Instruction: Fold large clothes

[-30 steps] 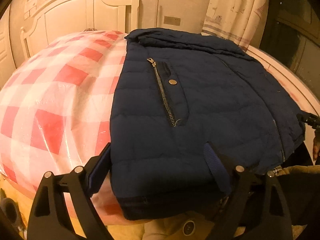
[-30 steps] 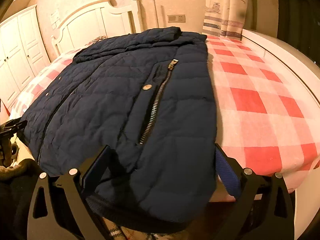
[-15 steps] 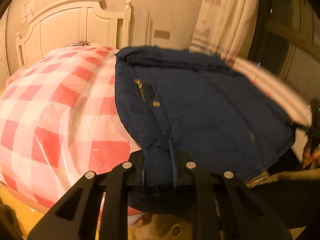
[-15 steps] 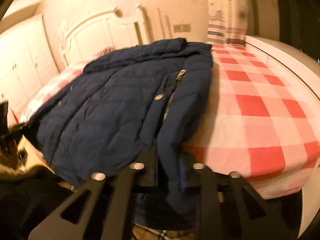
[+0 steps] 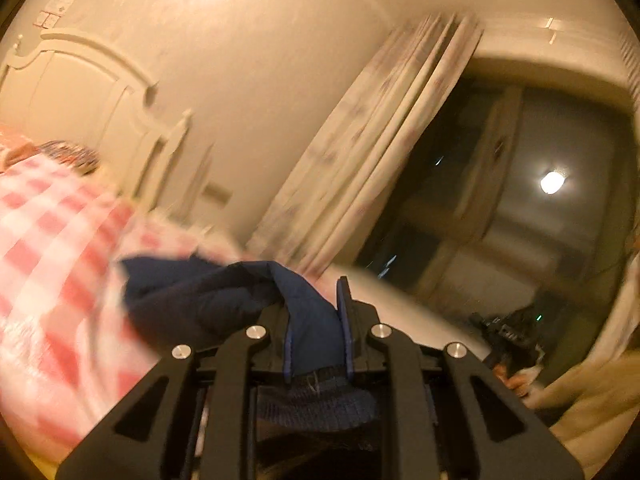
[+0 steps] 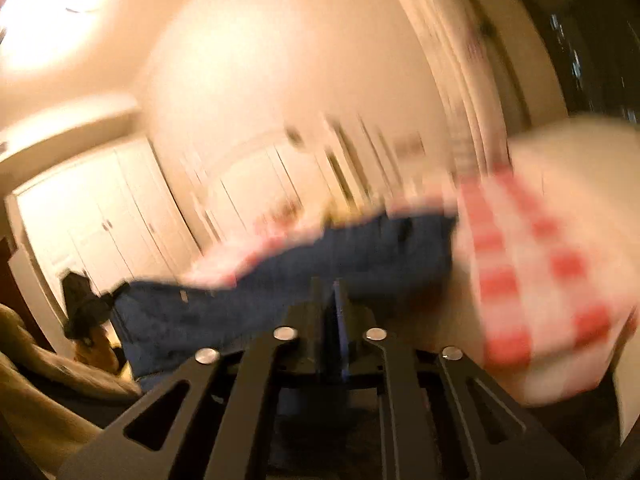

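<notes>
room: bedroom under warm light, with a pale wall, a white headboard [image 5: 100,92], a patterned curtain [image 5: 372,148], a dark window [image 5: 520,200] and white wardrobe doors [image 6: 100,220]; both views are motion-blurred.
bed: covered in a red-and-white checked sheet [image 5: 52,248]; it carries the garment.
jacket: navy quilted jacket [image 5: 208,292], large and puffy, its far part lying on the bed while the near hem is raised off the sheet between the two tools; it reads as one dark band across the right wrist view [image 6: 300,276].
handling, judged: soft, limp and light for its bulk; the padding compresses under the pads and springs back, and the shell looks smooth enough to slide out of a shallow pinch.
hold points, judged: the ribbed hem band [image 5: 316,400] at the two bottom corners is the firmest place to grip; the padded panels would bunch.
left gripper [image 5: 316,320]: jaws drawn in, pinching a thick fold of jacket fabric with the hem band bunched behind the pads; they have just been closing.
right gripper [image 6: 328,304]: jaws pressed nearly together on a thin dark edge of the jacket.
person: a tan sleeve [image 5: 580,392] shows at the lower right of the left wrist view.
</notes>
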Demonstrator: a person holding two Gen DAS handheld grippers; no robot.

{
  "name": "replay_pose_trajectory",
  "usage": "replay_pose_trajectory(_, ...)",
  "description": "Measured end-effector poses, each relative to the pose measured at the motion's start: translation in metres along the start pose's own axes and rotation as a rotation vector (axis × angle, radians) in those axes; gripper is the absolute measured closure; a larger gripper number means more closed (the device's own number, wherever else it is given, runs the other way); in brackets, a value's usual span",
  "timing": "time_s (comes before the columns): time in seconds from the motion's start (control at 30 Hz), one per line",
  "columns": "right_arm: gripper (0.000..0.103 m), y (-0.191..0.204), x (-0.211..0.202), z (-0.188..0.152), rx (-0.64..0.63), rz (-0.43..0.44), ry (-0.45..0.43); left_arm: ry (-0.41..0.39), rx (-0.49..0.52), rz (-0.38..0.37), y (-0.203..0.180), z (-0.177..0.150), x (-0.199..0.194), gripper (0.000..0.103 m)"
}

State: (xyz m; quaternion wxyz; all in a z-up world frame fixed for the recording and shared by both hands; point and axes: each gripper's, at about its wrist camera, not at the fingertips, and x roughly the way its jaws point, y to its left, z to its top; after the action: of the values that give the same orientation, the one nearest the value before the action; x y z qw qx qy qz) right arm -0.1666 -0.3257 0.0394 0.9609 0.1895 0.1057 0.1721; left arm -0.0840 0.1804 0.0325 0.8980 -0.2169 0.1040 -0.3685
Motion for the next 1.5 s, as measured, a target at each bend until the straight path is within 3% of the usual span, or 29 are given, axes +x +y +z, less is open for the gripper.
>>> replay_pose_trajectory(0.07, 0.095, 0.018, -0.016, 0.032, -0.074, -0.057, -0.068, 0.019, 0.056, 0.025, -0.006, 0.01, 0.014, 0.084)
replay_pose_trajectory(0.13, 0.095, 0.017, -0.005, 0.048, -0.103, -0.081, -0.024, 0.076, 0.083, 0.079, -0.007, 0.005, 0.031, 0.084)
replay_pose_trajectory(0.2, 0.094, 0.002, 0.019, 0.044, -0.083, -0.167, 0.07, 0.105, 0.068, 0.063, -0.004, -0.006, 0.038, 0.084)
replay_pose_trajectory(0.3, 0.094, -0.022, 0.052, 0.014, 0.014, -0.187, 0.217, 0.091, 0.085, 0.07, -0.007, -0.015, 0.031, 0.084)
replay_pose_trajectory(0.37, 0.094, -0.041, 0.072, -0.023, 0.096, -0.174, 0.372, 0.085, 0.093, 0.076, -0.007, -0.013, 0.023, 0.084)
replay_pose_trajectory(0.5, 0.094, -0.058, 0.081, -0.083, 0.164, -0.228, 0.57, 0.099, 0.094, 0.083, -0.004, -0.016, 0.012, 0.084)
replay_pose_trajectory(0.6, 0.094, -0.065, 0.076, -0.112, 0.21, -0.262, 0.656, 0.12, 0.066, 0.081, 0.003, -0.019, 0.021, 0.084)
replay_pose_trajectory(0.7, 0.094, -0.057, 0.076, -0.122, 0.16, -0.314, 0.717, 0.124, 0.059, 0.076, 0.004, -0.02, 0.024, 0.083)
replay_pose_trajectory(0.8, 0.094, -0.042, 0.092, -0.117, 0.051, -0.5, 0.776, 0.126, 0.062, 0.076, 0.006, -0.021, 0.026, 0.083)
replay_pose_trajectory(0.83, 0.094, -0.031, 0.101, -0.112, 0.022, -0.452, 0.769, 0.126, 0.06, 0.075, 0.007, -0.021, 0.026, 0.083)
replay_pose_trajectory(0.9, 0.094, 0.008, 0.115, -0.099, -0.09, -0.2, 0.658, 0.127, 0.052, 0.082, 0.01, -0.022, 0.028, 0.083)
replay_pose_trajectory(0.97, 0.093, 0.032, 0.135, -0.092, -0.211, -0.157, 0.617, 0.127, 0.053, 0.084, 0.011, -0.025, 0.028, 0.082)
replay_pose_trajectory(1.0, 0.078, 0.04, 0.157, -0.092, -0.281, -0.191, 0.628, 0.124, 0.054, 0.086, 0.012, -0.026, 0.027, 0.082)
replay_pose_trajectory(1.03, 0.004, 0.04, 0.174, -0.095, -0.294, -0.165, 0.657, 0.124, 0.055, 0.09, 0.011, -0.026, 0.028, 0.082)
replay_pose_trajectory(1.07, 0.009, 0.034, 0.197, -0.102, -0.294, -0.155, 0.7, 0.122, 0.06, 0.095, 0.01, -0.027, 0.026, 0.082)
replay_pose_trajectory(1.13, 0.004, 0.017, 0.23, -0.122, -0.258, -0.186, 0.813, 0.12, 0.068, 0.108, 0.011, -0.028, 0.023, 0.082)
replay_pose_trajectory(1.2, 0.004, 0.014, 0.239, -0.135, -0.288, -0.232, 0.842, 0.121, 0.073, 0.113, 0.012, -0.029, 0.018, 0.081)
replay_pose_trajectory(1.3, 0.004, 0.011, 0.212, -0.122, -0.225, -0.226, 0.802, 0.121, 0.059, 0.111, 0.019, -0.03, 0.015, 0.081)
replay_pose_trajectory(1.4, 0.004, -0.014, 0.158, -0.101, -0.043, -0.223, 0.758, 0.115, 0.053, 0.095, 0.022, -0.031, 0.015, 0.081)
replay_pose_trajectory(1.5, 0.004, -0.054, 0.11, -0.114, 0.18, -0.21, 0.834, 0.111, 0.056, 0.082, 0.023, -0.031, 0.018, 0.081)
